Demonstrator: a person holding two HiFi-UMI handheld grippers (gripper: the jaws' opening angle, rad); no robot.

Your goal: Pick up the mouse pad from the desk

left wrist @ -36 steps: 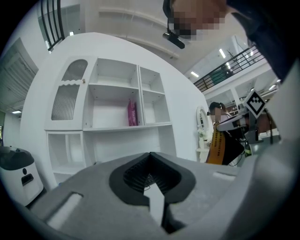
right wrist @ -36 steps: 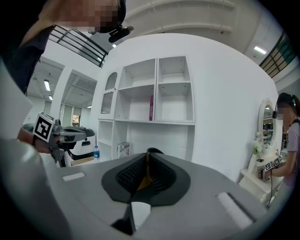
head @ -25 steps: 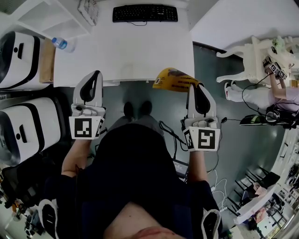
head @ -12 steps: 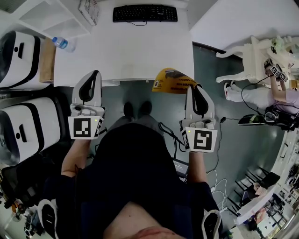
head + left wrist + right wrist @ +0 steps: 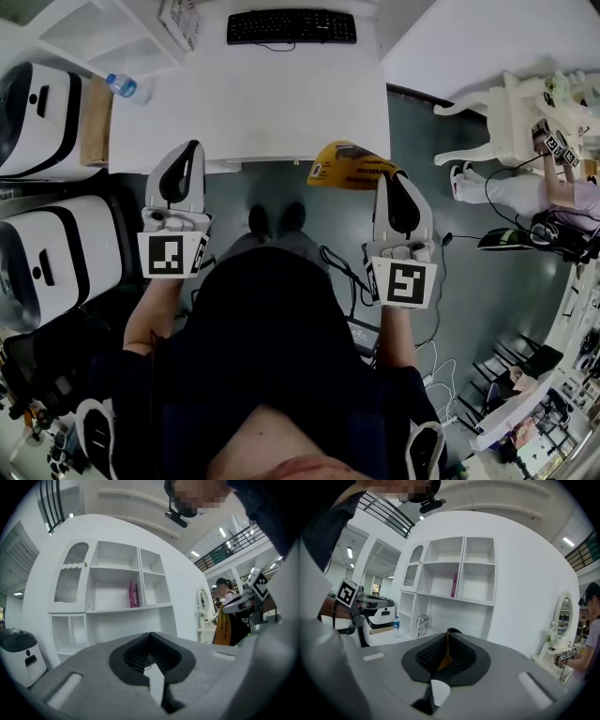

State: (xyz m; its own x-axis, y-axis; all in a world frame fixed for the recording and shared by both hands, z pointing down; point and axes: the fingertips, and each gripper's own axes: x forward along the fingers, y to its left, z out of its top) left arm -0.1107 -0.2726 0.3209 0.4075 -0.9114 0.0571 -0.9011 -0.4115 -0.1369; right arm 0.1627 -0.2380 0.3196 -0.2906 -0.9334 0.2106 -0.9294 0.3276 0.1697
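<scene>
The mouse pad (image 5: 349,164) is a yellow sheet with dark print. It hangs curled in the air just off the front edge of the white desk (image 5: 253,103), and my right gripper (image 5: 389,176) is shut on its right end. In the right gripper view a thin orange edge of the mouse pad (image 5: 442,657) shows pinched between the dark pads. My left gripper (image 5: 192,145) is at the desk's front left corner, shut with nothing in it. From the left gripper view the mouse pad (image 5: 223,628) dangles below the right gripper.
A black keyboard (image 5: 291,26) lies at the desk's far edge, and a water bottle (image 5: 122,87) lies at its left. White machines (image 5: 42,117) stand at the left. At the right are a white chair (image 5: 502,122) and another person (image 5: 562,183). Cables trail on the floor.
The right gripper has rolled a little with the mouse pad still in it. The left gripper has not moved.
</scene>
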